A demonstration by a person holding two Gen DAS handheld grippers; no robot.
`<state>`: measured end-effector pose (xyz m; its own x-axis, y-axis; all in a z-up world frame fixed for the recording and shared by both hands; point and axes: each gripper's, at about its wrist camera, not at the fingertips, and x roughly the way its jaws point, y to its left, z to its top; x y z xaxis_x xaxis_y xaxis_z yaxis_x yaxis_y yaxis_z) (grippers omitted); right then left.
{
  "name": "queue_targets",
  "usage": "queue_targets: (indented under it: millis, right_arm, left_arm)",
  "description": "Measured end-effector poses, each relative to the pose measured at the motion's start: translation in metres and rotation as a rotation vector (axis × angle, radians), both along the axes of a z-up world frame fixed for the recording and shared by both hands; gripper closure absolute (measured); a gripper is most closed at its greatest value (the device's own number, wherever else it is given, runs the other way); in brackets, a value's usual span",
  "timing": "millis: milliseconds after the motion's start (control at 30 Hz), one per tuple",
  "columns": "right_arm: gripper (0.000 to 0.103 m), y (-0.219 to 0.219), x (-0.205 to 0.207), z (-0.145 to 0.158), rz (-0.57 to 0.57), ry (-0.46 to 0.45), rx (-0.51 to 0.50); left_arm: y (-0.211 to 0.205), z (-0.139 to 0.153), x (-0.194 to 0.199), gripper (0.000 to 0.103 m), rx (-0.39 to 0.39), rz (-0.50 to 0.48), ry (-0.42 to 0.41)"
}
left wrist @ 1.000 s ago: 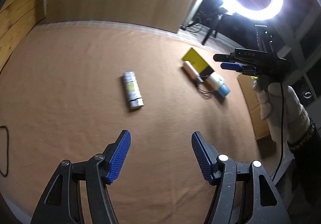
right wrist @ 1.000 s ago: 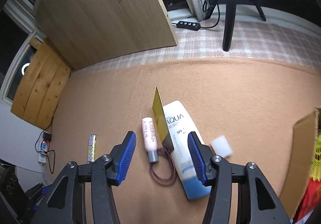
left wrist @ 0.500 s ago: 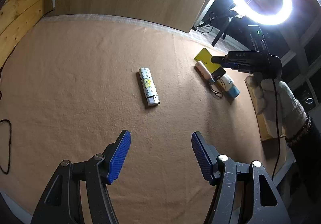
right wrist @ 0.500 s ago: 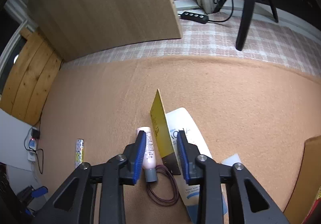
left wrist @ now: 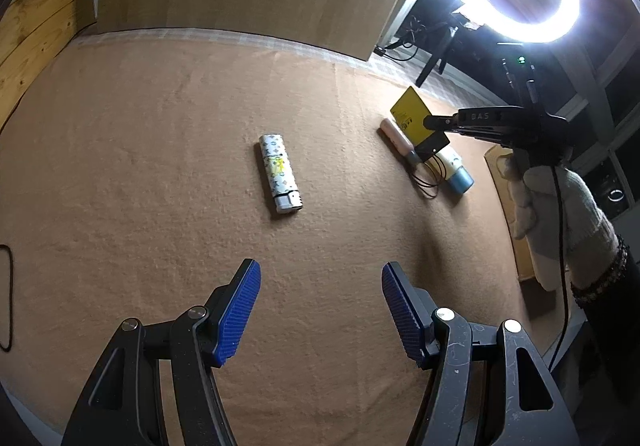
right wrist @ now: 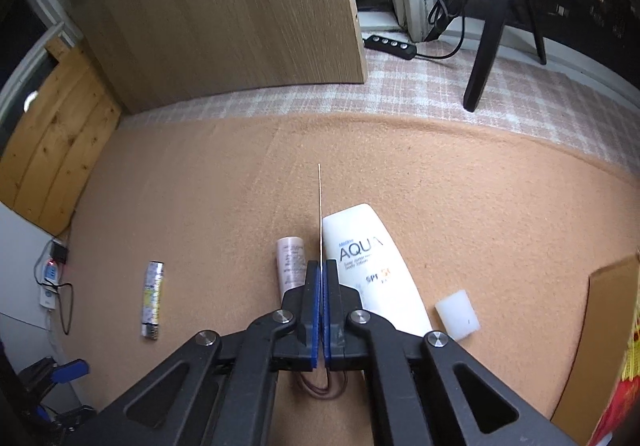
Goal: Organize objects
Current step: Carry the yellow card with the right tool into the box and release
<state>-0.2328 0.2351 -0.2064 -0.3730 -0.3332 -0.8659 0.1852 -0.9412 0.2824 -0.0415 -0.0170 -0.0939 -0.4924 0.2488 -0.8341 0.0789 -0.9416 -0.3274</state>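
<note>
Blue ribbed pads of the right gripper (right wrist: 320,310) are clenched on the lower end of a yellow card (left wrist: 414,118), which shows edge-on as a thin white line in the right wrist view and stands upright, its lower dark corner near the things below it; whether it has lifted off them I cannot tell. Just under the gripper, at 6 o'clock, loops of a brown hair tie (right wrist: 322,390) lie on the orange felt surface (right wrist: 500,206). At 11 o'clock of the pads a small pink bottle (right wrist: 291,262) lies flat, and at 1 o'clock a white AQUA sunscreen tube (right wrist: 372,266) lies beside it, the card standing between the two. A small white block (right wrist: 457,313) rests at 3 o'clock, just beside the tube's lower end, and a cardboard box (right wrist: 600,346) edge shows farther right. A patterned lighter (right wrist: 153,298) lies well apart at 9 o'clock.

The left gripper (left wrist: 320,310) hovers released and empty, the lighter at its 12 o'clock.

I judge the step in hand to be picking up the card. Next the card probably needs lifting straight up, clear of the bottle and tube, then carrying toward the box at right, with the pinch kept firm since so thin a card could pivot. The lighter looks a natural target for the left gripper.
</note>
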Motion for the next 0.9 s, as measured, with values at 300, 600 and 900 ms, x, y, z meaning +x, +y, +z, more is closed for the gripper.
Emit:
queue_targets:
  millis: [300, 600, 900]
  right_arm:
    - [0.102, 0.042, 0.049, 0.032, -0.080, 0.067, -0.102]
    - [0.102, 0.117, 0.129, 0.065, -0.218, 0.142, -0.131]
    - [0.102, 0.203, 0.195, 0.071, -0.430, 0.163, -0.100]
  left_arm:
    - [0.018, 0.005, -0.010, 0.036, -0.002, -0.044, 0.014]
    - [0.050, 0.005, -0.023, 0.036, 0.006, -0.113, 0.015]
    - [0.085, 0.001, -0.034, 0.036, 0.013, -0.185, 0.012]
